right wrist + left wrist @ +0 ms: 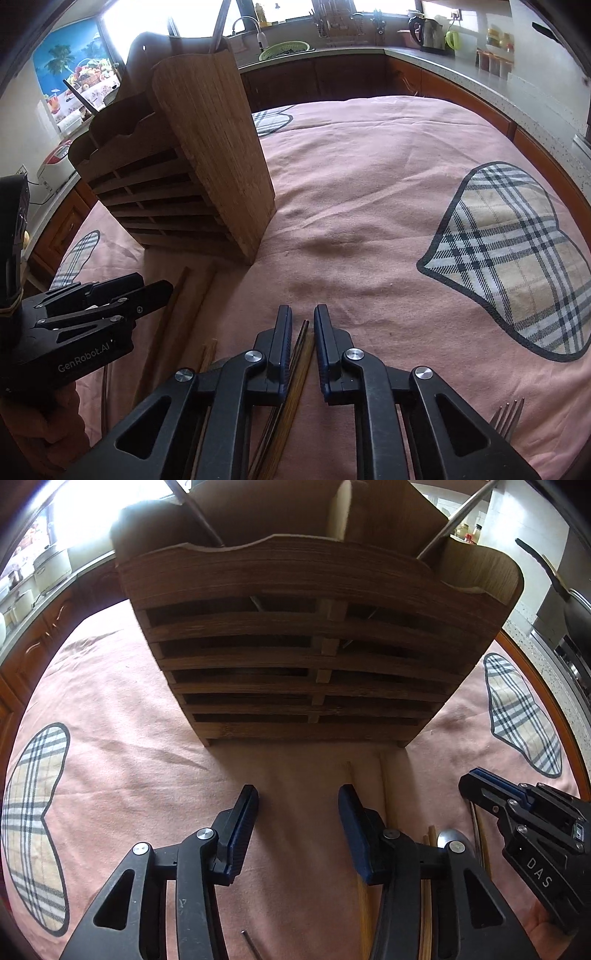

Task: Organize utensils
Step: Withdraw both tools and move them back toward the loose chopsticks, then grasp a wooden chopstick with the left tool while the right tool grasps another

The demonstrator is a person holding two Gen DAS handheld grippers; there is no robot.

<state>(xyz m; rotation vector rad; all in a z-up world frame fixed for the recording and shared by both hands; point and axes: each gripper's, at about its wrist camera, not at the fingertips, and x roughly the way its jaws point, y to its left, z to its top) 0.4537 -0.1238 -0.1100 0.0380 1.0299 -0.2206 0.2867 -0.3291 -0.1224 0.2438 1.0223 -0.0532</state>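
Standing upright on the pink tablecloth [369, 177], the slatted wooden utensil holder [295, 635] already has several handles poking from its top. Chopsticks [295, 373] lie on the cloth in front of it, nearer the table's front edge — the right gripper [303, 325] has its jaws narrowed around them, a sliver of gap showing. The left gripper [297, 797] hangs half open over bare cloth, gripping nothing. A fork [508, 417] lies off to the right.

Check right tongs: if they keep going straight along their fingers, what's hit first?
Probably the chopsticks lying between the right tongs, then the pink cloth under them. Depth is hard to judge.
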